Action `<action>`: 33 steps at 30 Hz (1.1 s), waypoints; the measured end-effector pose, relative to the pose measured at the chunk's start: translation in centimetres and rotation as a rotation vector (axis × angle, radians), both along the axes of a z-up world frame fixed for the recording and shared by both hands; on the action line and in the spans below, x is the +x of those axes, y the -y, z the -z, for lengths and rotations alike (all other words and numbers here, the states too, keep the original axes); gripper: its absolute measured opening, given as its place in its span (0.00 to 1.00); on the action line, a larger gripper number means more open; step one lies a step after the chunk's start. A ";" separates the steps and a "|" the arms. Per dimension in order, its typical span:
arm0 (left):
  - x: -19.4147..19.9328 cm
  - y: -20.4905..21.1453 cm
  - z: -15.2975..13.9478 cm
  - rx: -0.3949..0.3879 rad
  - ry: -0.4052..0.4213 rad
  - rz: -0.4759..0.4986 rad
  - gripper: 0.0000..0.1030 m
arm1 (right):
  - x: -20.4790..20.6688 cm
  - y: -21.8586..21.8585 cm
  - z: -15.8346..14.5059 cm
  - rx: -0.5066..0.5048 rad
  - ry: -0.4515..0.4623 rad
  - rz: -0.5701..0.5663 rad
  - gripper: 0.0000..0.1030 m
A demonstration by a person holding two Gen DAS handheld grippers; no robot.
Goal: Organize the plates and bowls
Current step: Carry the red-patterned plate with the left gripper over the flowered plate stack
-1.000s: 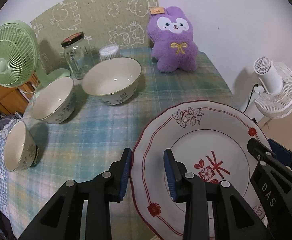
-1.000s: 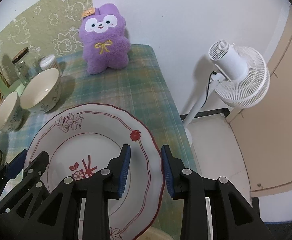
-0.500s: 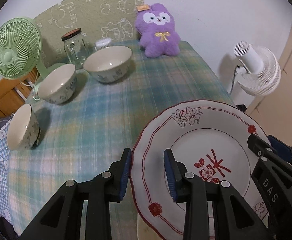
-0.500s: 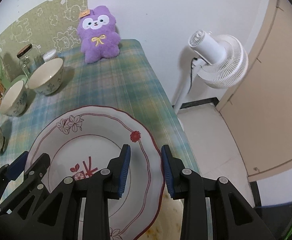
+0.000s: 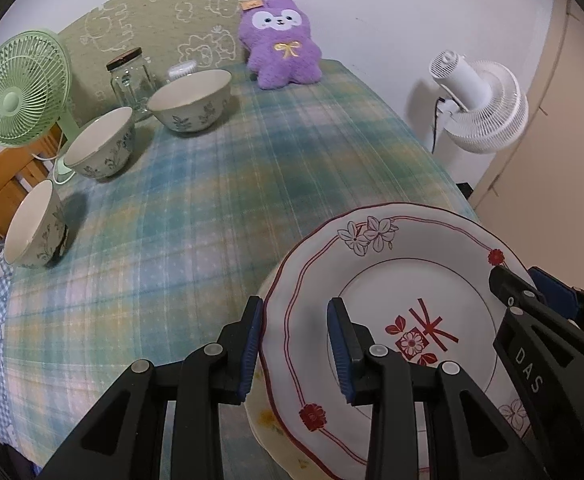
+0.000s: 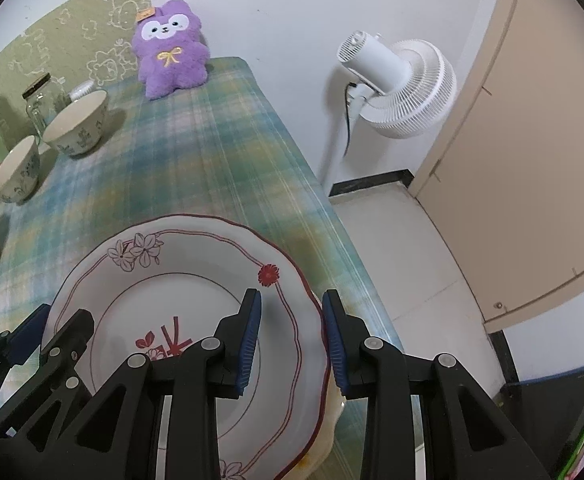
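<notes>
A white plate (image 5: 392,280) with red line trim and flower prints is held over the near right corner of the table. My left gripper (image 5: 295,320) is shut on its left rim, one pad over and one under. On the opposite rim my right gripper (image 6: 287,304) is shut the same way. Each gripper shows in the other's view, the right gripper (image 5: 532,296) and the left gripper (image 6: 43,328). Under the plate lies a yellowish plate (image 5: 267,420), mostly hidden; I cannot tell whether they touch. Three patterned bowls stand at far left: large (image 5: 189,100), medium (image 5: 99,142), small (image 5: 31,224).
A plaid cloth (image 5: 211,200) covers the table. At the back stand a purple plush toy (image 5: 281,44), a glass jar (image 5: 129,78) and a green fan (image 5: 19,92). A white floor fan (image 6: 396,88) stands off the table's right edge (image 6: 332,216), beside a beige door.
Both grippers have drawn back toward the table's near edge with the plate between them. The bowls and the toy look farther off, and the yellowish plate has come into view below.
</notes>
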State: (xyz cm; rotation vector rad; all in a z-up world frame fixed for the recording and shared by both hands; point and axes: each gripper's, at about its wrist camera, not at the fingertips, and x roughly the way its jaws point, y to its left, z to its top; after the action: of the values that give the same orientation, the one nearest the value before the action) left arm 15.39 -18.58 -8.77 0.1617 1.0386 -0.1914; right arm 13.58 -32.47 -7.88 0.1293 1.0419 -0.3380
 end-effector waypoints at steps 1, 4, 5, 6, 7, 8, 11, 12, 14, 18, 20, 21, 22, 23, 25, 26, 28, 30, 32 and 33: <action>-0.1 0.0 0.1 0.003 0.002 0.002 0.31 | -0.2 0.0 0.2 -0.001 -0.001 0.000 0.34; -0.6 -0.2 0.7 0.008 -0.001 0.006 0.31 | -0.8 -0.3 0.9 -0.009 -0.009 0.000 0.34; -0.7 -0.2 0.8 0.008 -0.004 0.006 0.31 | -0.9 -0.4 1.1 -0.008 -0.013 0.000 0.34; -0.8 -0.3 1.0 0.009 -0.006 0.006 0.31 | -1.1 -0.4 1.4 -0.006 -0.018 0.000 0.34; -0.9 -0.3 1.1 0.011 -0.007 0.006 0.31 | -1.2 -0.5 1.6 -0.005 -0.022 0.000 0.34; -1.0 -0.4 1.2 0.011 -0.007 0.007 0.31 | -1.2 -0.5 1.8 -0.006 -0.025 0.001 0.34; -1.4 -0.3 1.4 0.022 0.006 0.014 0.31 | -1.5 -0.7 2.2 -0.004 -0.028 0.004 0.34; -1.4 -0.3 1.4 0.025 0.010 0.016 0.31 | -1.6 -0.7 2.2 -0.002 -0.028 0.006 0.34; -1.6 -0.2 1.5 0.033 0.018 0.020 0.31 | -1.7 -0.8 2.3 -0.005 -0.026 0.007 0.34; -2.2 0.2 1.7 0.052 0.043 0.026 0.31 | -1.9 -0.7 2.3 -0.009 -0.020 0.011 0.35; -2.3 0.2 1.7 0.052 0.049 0.023 0.30 | -2.0 -0.8 2.3 -0.015 -0.018 0.013 0.35; -2.3 0.2 1.7 0.047 0.053 0.017 0.30 | -2.0 -0.7 2.3 -0.017 -0.017 0.012 0.35; -2.4 0.1 1.7 0.043 0.055 0.013 0.30 | -1.9 -0.8 2.3 -0.019 -0.016 0.012 0.35; -2.4 0.1 1.7 0.040 0.059 0.008 0.29 | -1.9 -0.8 2.3 -0.021 -0.015 0.009 0.36; -2.4 0.1 1.7 0.039 0.066 0.005 0.29 | -1.8 -0.8 2.3 -0.023 -0.013 0.001 0.36; -2.4 0.1 1.7 0.035 0.069 0.001 0.29 | -1.8 -0.8 2.3 -0.026 -0.007 -0.003 0.36; -2.4 0.1 1.7 0.031 0.074 -0.003 0.30 | -1.7 -0.8 2.4 -0.032 -0.008 -0.008 0.37; -2.3 0.0 1.7 0.020 0.073 -0.006 0.34 | -1.5 -0.9 2.4 -0.034 -0.013 -0.016 0.37; -2.2 0.0 1.6 0.005 0.063 -0.007 0.38 | -1.3 -0.7 2.3 -0.016 -0.019 -0.027 0.39; -2.1 -0.1 1.5 -0.009 0.052 -0.009 0.41 | -1.2 -0.6 2.2 0.000 -0.022 -0.036 0.40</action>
State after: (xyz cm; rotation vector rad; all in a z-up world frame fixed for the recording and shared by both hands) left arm 13.28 -18.52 -10.23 0.1532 0.9862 -0.1832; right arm 12.43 -31.86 -10.11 0.1068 1.0646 -0.3077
